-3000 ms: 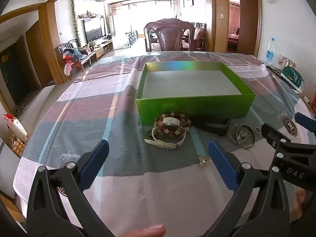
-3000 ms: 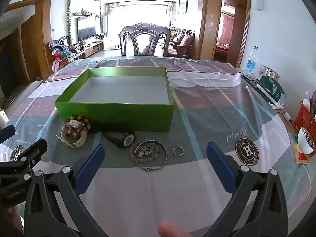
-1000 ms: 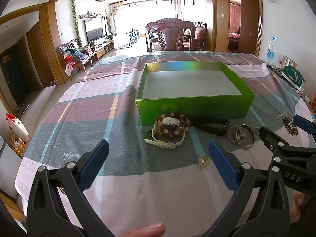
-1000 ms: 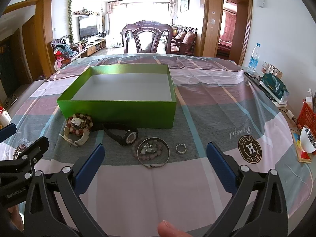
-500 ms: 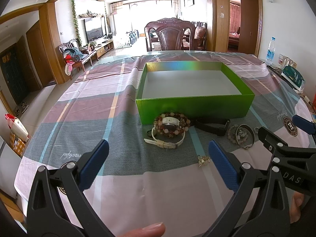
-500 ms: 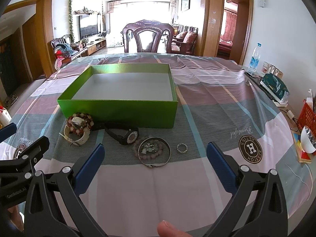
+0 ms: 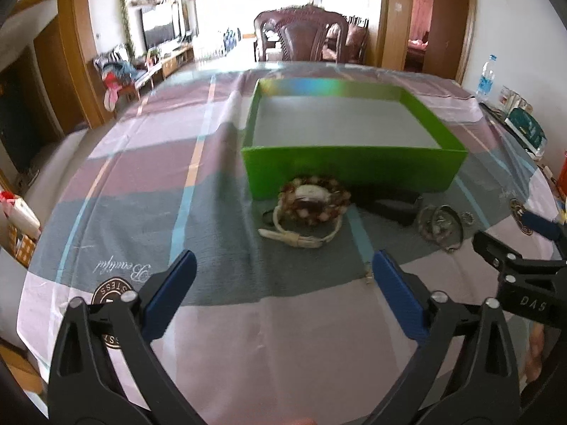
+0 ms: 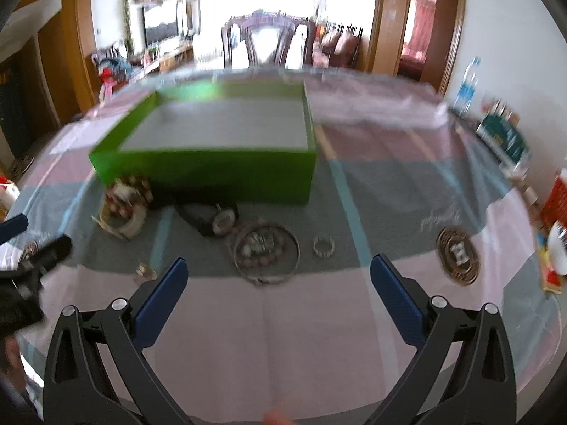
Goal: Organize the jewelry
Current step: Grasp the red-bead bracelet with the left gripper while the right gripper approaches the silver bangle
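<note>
Both grippers have dipped closer to the jewelry; the left gripper (image 7: 283, 279) is closing on nothing, the right gripper (image 8: 278, 283) gapes empty. The bracelet (image 7: 313, 202) lies mid-frame before the empty box (image 7: 354, 168); pickup looks imminent.

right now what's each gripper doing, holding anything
left gripper: jaws wide but closing, nothing between them
right gripper: open, holding nothing
</note>
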`<action>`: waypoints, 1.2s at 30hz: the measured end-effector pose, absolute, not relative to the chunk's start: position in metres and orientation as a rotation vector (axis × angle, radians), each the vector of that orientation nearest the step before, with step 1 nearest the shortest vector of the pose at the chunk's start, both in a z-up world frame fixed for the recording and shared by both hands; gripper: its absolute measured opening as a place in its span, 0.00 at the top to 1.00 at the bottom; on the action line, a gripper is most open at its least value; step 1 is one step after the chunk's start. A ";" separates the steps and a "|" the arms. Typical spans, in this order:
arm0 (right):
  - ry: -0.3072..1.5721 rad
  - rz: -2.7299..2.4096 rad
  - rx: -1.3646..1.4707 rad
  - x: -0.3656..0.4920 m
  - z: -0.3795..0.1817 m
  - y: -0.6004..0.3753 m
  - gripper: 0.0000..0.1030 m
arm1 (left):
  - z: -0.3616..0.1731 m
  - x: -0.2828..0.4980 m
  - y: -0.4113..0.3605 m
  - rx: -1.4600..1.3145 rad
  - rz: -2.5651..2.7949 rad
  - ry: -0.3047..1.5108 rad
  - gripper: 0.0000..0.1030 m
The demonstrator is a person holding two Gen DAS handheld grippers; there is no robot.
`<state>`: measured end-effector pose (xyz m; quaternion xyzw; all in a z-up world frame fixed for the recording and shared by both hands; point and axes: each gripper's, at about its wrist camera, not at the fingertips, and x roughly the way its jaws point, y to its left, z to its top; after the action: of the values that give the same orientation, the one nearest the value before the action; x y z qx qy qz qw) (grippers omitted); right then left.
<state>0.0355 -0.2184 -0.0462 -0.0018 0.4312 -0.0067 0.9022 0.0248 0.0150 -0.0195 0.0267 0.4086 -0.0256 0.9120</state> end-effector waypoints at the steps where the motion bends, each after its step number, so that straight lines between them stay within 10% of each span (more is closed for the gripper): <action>1: 0.901 -0.018 -0.003 0.038 -0.049 -0.222 0.10 | -0.021 0.029 0.018 0.058 -0.044 0.852 0.26; 6: 0.938 0.013 0.016 0.052 -0.052 -0.231 0.46 | -0.028 0.057 0.026 0.035 -0.048 0.910 0.47; 14: 0.979 0.032 0.030 0.074 -0.062 -0.240 0.46 | -0.042 0.102 0.008 0.062 -0.136 0.973 0.47; 19: 1.006 0.027 0.040 0.076 -0.071 -0.250 0.46 | -0.055 0.117 0.001 0.049 -0.161 1.021 0.92; 32: 1.026 0.047 0.042 0.079 -0.075 -0.249 0.46 | -0.025 0.057 0.004 0.017 -0.261 0.979 0.92; 36: 1.057 0.078 0.014 0.085 -0.084 -0.236 0.90 | -0.041 0.058 0.007 0.003 -0.235 1.034 0.91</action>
<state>0.0846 -0.2362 -0.0842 0.0067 0.5043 0.0370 0.8627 0.0575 0.0074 -0.0414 0.0013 0.4929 -0.1122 0.8628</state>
